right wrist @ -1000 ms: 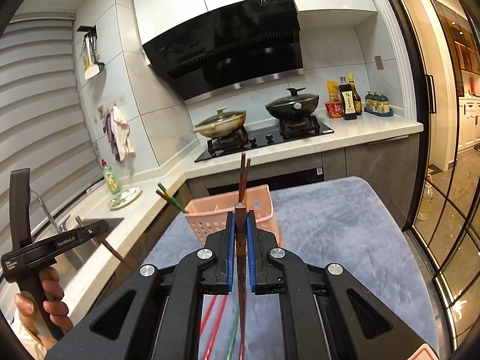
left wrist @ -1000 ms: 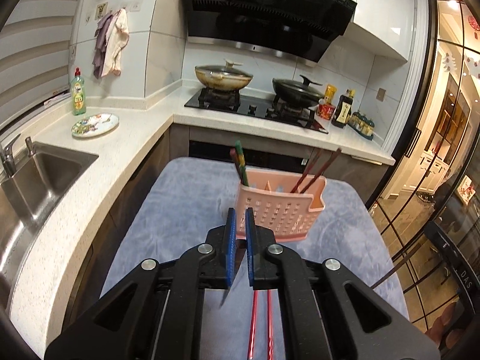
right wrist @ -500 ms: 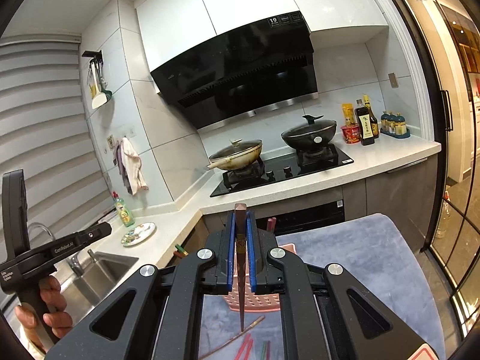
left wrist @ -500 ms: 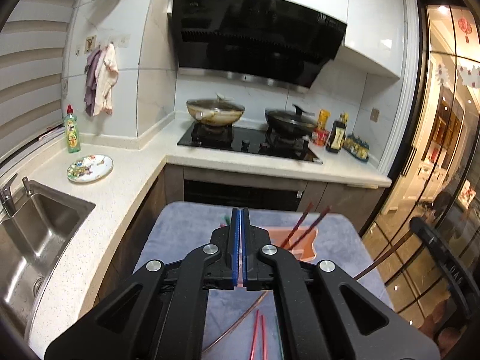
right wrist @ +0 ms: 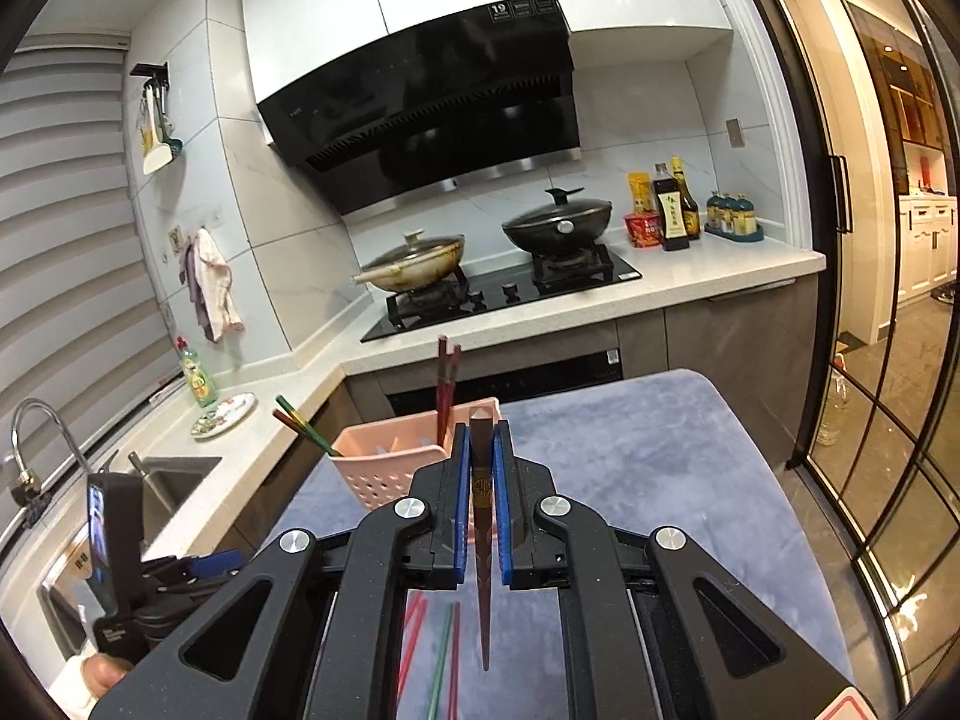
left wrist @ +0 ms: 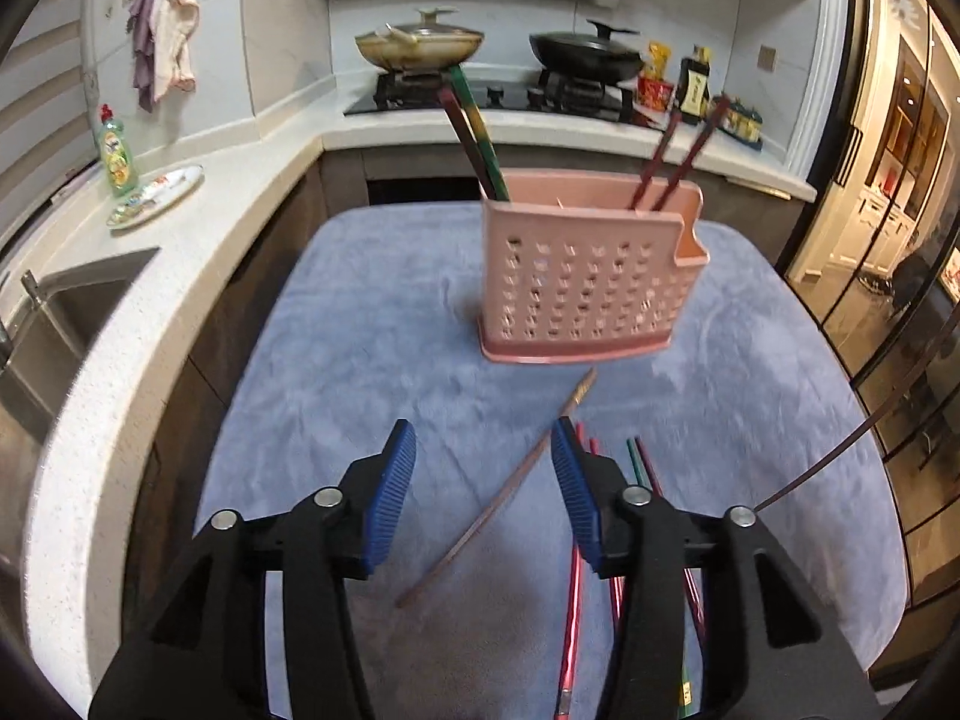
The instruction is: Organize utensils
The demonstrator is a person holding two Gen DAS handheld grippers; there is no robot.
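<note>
A pink perforated utensil holder stands on the blue cloth; it also shows in the right wrist view. It holds a brown and a green chopstick at its left and two dark red chopsticks at its right. My left gripper is open and empty, just above a brown chopstick that lies on the cloth. Red and green chopsticks lie beside it. My right gripper is shut on a dark brown chopstick, held upright above the cloth.
A white counter with a sink, a dish-soap bottle and a plate runs along the left. A stove with two lidded woks and sauce bottles is at the back. Glass doors stand at the right.
My left gripper has opened and dropped low over the cloth, above the brown chopstick lying there. My right gripper still holds its chopstick and has tilted down slightly.
</note>
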